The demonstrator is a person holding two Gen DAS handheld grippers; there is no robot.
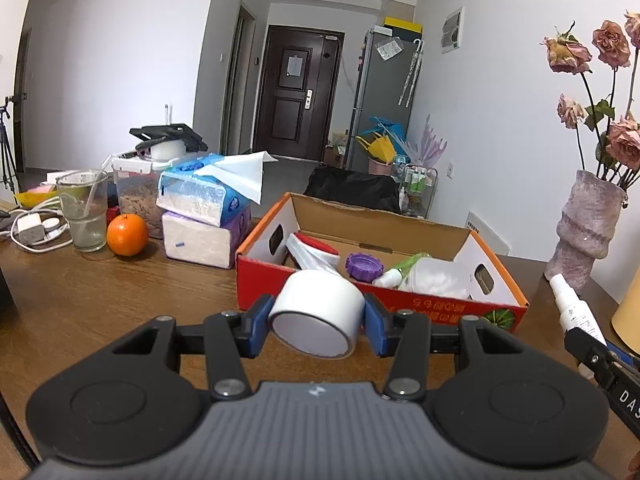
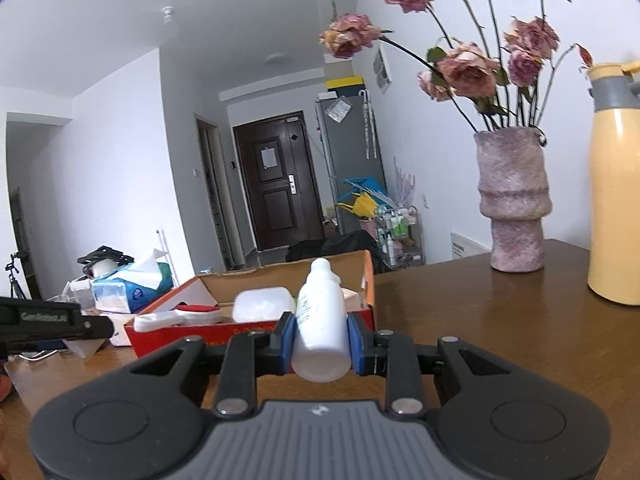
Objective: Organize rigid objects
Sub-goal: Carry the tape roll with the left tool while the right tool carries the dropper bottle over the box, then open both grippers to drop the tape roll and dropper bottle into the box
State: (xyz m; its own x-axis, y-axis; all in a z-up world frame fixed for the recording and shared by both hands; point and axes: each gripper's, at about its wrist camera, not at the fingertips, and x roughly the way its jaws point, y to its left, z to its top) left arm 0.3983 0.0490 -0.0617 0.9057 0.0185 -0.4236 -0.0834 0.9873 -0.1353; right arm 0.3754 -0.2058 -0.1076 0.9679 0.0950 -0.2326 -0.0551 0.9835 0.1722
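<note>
My left gripper (image 1: 317, 322) is shut on a white tape roll (image 1: 316, 312), held above the table just in front of the red cardboard box (image 1: 404, 308). The box holds a red-topped white item (image 1: 316, 250), a purple lid (image 1: 364, 266), a green-white bottle (image 1: 396, 274) and a clear tub (image 1: 440, 280). My right gripper (image 2: 320, 340) is shut on a white spray bottle (image 2: 320, 320), upright and short of the same box (image 2: 248, 326). In the left wrist view that bottle (image 1: 572, 312) and the right gripper show at the right edge.
On the brown table (image 1: 100, 292) stand tissue packs (image 1: 204, 216), an orange (image 1: 127, 235), a glass with a straw (image 1: 85, 210) and chargers at the left. A pink vase (image 2: 514, 200) with dried roses and a yellow thermos (image 2: 616, 184) stand at the right.
</note>
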